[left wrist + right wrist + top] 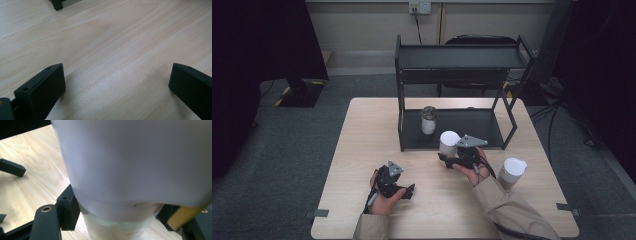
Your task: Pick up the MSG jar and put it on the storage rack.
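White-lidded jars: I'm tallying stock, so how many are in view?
3. One jar stands on the rack's lower shelf, one is clamped in the right gripper, one stands on the table at right.

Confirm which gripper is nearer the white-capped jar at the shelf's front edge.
Right. The right gripper is shut on the white-capped jar, jaws clamped at its sides. The left gripper rests open on the table, apart from the jar, nearer the person.

Light wooden bench [362,165] stands on grey carpet floor [287,145]. Beige wall [362,25] behind carries a socket [420,7] with a cable. Dark chair [479,40] beyond the bench. Dim lighting; black masses at both sides.
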Available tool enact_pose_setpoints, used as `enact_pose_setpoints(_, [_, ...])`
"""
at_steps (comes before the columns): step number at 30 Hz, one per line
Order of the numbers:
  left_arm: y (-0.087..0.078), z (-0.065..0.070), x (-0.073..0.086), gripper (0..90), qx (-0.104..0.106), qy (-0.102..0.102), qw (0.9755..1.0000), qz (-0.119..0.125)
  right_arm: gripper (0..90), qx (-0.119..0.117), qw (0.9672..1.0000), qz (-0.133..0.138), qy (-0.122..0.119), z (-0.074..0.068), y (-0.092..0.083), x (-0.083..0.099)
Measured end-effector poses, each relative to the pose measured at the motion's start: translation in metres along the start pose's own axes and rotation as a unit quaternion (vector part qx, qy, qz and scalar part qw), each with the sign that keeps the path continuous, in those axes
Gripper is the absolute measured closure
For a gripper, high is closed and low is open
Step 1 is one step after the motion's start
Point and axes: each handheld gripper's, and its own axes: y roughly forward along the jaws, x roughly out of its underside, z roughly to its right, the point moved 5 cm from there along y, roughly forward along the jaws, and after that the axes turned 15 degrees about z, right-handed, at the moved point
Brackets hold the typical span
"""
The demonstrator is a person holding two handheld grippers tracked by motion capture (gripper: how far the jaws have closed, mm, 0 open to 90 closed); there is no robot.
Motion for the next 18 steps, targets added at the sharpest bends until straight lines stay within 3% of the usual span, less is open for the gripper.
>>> enact_pose_setpoints(15, [0.0000, 0.0000, 0.0000, 0.0, 0.000, 0.000, 1.0000, 0.000, 30.8, 0.011, 0.9999, 0.001, 0.009, 0.0064, 0.0063, -0.0055])
enact_pose_setpoints(18, [0.0000, 0.0000, 0.0000, 0.0, 0.000, 0.000, 1.0000, 0.000, 30.8, 0.016, 0.9999, 0.000, 0.002, 0.0063, 0.0073, -0.0083])
